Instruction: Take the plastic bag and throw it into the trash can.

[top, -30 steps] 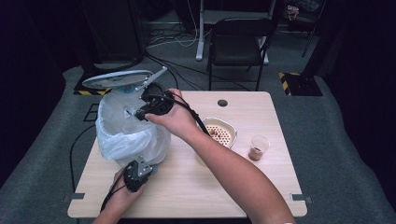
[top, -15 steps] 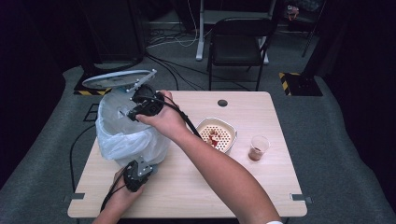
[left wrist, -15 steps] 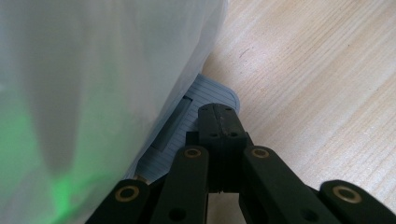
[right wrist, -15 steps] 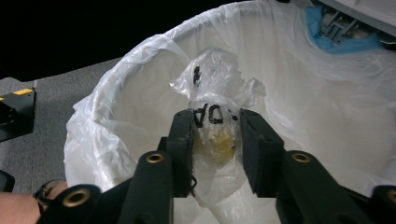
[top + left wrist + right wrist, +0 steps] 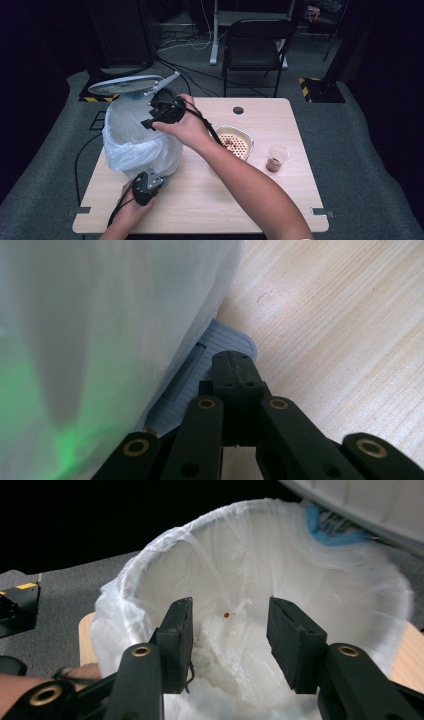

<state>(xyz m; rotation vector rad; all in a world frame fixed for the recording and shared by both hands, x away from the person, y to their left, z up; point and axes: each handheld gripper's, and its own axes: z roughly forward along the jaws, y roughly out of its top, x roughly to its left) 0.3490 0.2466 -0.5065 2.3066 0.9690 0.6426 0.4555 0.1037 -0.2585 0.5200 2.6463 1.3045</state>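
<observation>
High view: wooden table [image 5: 300, 200] w/ pedal bin [image 5: 137, 145] at its left end, white liner bag [image 5: 125, 132] folded over the rim, lid [image 5: 125, 85] propped up behind. Right gripper [image 5: 149, 117] held over the bin mouth, pointing down into it. Left gripper [image 5: 145, 187] low at the bin's near foot, by the table's front edge. Perforated strainer bowl [image 5: 235, 142] w/ a few reddish bits just right of the bin; small plastic cup [image 5: 276, 158] w/ brown dregs further right, apart from the bowl. Dark chair [image 5: 255, 45] beyond the table.

Left gripper view: jaws pressed tight together, nothing pinched between them, tips resting on the grey ribbed pedal [image 5: 210, 370] at the base; liner bag [image 5: 100, 315] billowing just beside. Looks like pressing the pedal to keep the lid up.

Right gripper view: jaws spread, have just been opening, gap between them empty. Below, crumpled white stuff in the bag's bottom [image 5: 225, 650] and a tiny red speck [image 5: 226, 615] on the liner wall. Blue patch [image 5: 325, 527] under the raised lid.

Step in hand, as a guess: dropping waste into the bin, release looks done. Next move calls for: lifting right gripper clear of the rim w/o snagging the liner, then back toward the strainer bowl; left to hold the pedal down till the right is out, else lid may come down on it.
</observation>
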